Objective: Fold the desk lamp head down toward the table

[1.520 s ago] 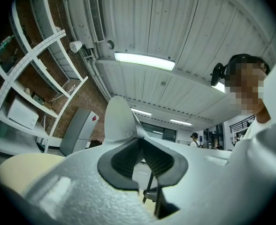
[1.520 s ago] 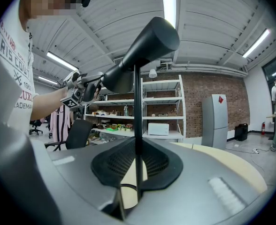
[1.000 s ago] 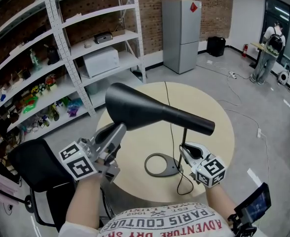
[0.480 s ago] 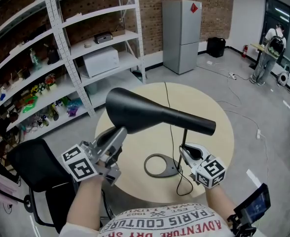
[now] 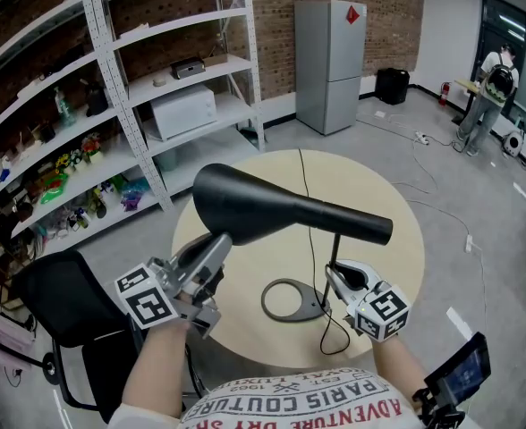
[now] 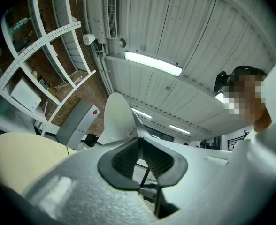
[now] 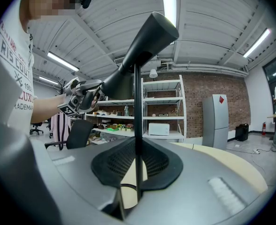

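Not much has shifted since a second ago, honestly. The wide end of the lamp head (image 5: 272, 206) has dipped a touch lower, and our left tongs (image 5: 216, 242) have come down with it. Our right tongs (image 5: 332, 271) haven't budged.

So where we're at: the black lamp head hangs over the round desk (image 5: 384, 266), well clear of the top. Its wide end is out to our left and its narrow end pokes past the pole (image 5: 335, 248) on the right. From the right gripper view, the narrow end sits highest and the head slopes down toward the left tongs.

Left tongs are pinching the lower rim of the wide end. In the left gripper view, the pads are nearly together, with the pale inside of the shade rising right out of them.

Right tongs are clamped on the thin black pole, low down and just above the base ring (image 5: 312, 309). The right gripper view shows the pole running straight up between the pads. The base ring sits flat on the desk near our edge.

A black cord (image 5: 301, 172) trails across the desk away from us. Behind the desk we've got white shelves (image 5: 138, 88) along the brick wall and a grey fridge (image 5: 332, 61). A black chair (image 5: 66, 307) is by our left arm.
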A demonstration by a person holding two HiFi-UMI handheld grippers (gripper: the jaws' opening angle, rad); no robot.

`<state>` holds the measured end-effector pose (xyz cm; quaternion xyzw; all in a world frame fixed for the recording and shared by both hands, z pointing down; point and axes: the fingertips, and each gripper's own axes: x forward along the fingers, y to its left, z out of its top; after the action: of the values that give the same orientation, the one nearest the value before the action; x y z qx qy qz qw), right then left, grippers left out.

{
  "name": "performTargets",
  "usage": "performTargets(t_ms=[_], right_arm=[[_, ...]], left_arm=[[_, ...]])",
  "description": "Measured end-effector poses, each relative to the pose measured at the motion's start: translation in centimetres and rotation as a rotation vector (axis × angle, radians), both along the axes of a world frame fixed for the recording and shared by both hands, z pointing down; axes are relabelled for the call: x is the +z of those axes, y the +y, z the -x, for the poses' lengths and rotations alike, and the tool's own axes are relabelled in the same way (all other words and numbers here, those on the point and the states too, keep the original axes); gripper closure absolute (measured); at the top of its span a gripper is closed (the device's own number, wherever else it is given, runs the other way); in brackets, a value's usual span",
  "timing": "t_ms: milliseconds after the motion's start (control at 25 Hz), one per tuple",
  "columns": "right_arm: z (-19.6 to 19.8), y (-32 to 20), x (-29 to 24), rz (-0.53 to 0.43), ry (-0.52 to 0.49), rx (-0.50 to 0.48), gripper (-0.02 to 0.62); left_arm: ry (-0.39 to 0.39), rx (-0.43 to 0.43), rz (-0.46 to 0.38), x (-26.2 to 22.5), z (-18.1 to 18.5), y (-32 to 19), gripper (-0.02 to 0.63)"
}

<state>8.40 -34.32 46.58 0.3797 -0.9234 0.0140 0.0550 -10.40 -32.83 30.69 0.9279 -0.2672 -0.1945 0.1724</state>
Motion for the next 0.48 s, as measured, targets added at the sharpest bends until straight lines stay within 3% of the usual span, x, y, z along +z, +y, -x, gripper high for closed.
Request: performTargets(t_ms=[480], right_arm=[[0.2,0.0,-0.3,0.000,0.001,0.001,0.552]], left_arm=[[0.045,0.026,0.042,1.2,0.1,0.0,0.572]])
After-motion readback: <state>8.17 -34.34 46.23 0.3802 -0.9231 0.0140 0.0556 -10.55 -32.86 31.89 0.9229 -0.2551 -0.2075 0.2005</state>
